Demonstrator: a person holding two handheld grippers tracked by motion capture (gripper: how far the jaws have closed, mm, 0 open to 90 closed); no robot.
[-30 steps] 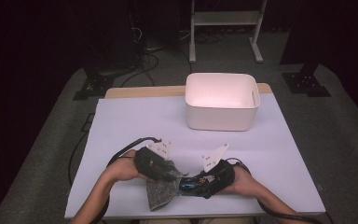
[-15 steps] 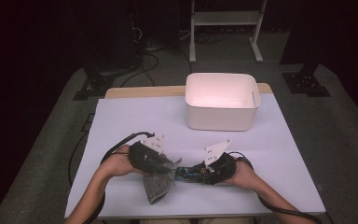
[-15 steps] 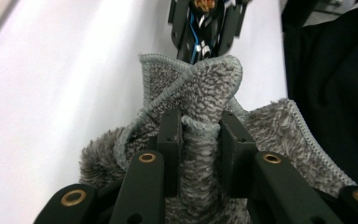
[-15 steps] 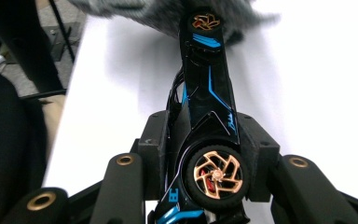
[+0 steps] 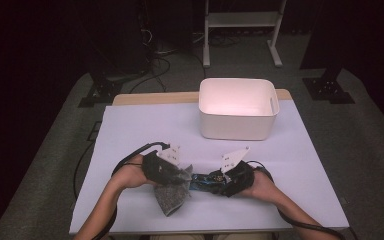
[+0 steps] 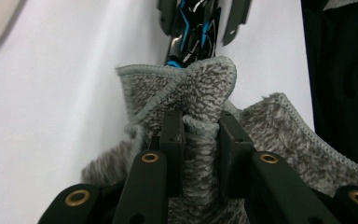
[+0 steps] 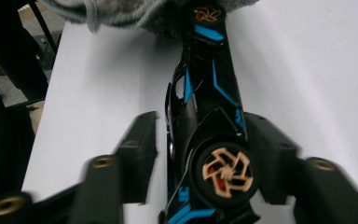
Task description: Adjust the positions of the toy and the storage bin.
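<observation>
At the near edge of a white table [image 5: 145, 125], the left gripper [image 6: 200, 122] pinches a bunched grey cloth [image 6: 186, 88] tight between its jaws. The right gripper [image 7: 200, 135] has just been opening; its jaws stand apart around a black and blue toy car [image 7: 209, 107], whose front end touches the cloth. A white bin [image 5: 238, 108] sits farther back.

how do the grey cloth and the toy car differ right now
The grey cloth is soft, fuzzy and bunched up; the toy car is hard, glossy black with blue stripes and tan wheels. The cloth is pinched tight in the left tongs; the car lies between the right tongs, whose jaws have just been opening, with a gap on one side. The cloth is plain grey, the car patterned. Both sit near the white table's front edge, touching each other.
</observation>
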